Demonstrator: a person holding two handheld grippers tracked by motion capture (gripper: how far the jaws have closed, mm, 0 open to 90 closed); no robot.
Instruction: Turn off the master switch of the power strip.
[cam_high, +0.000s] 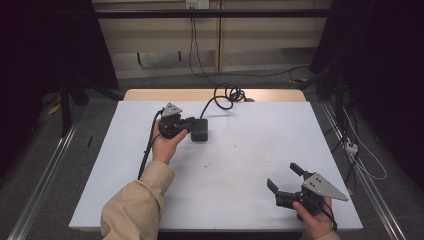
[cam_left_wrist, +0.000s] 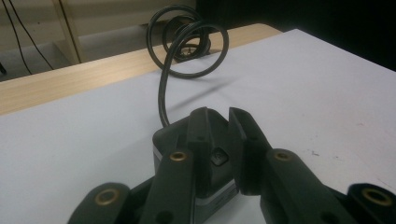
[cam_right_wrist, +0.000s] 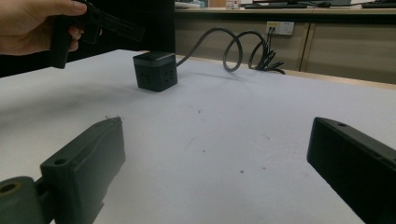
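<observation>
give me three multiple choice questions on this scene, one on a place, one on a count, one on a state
1. Where is the black cube socket on the white table?
A. far left part, by the left gripper
B. near right corner
C. on the floor

2. How many hand-held grippers are at the table?
A. one
B. two
C. three

3. How do the right gripper's jaws stand?
A. shut on the cube
C. shut on a cable
B. wide open over bare table

Answers:
1. A, the high view shows it beside the left gripper's tips.
2. B, one in each hand in the high view.
3. B, its own view shows both jaws far apart with nothing between.
</observation>
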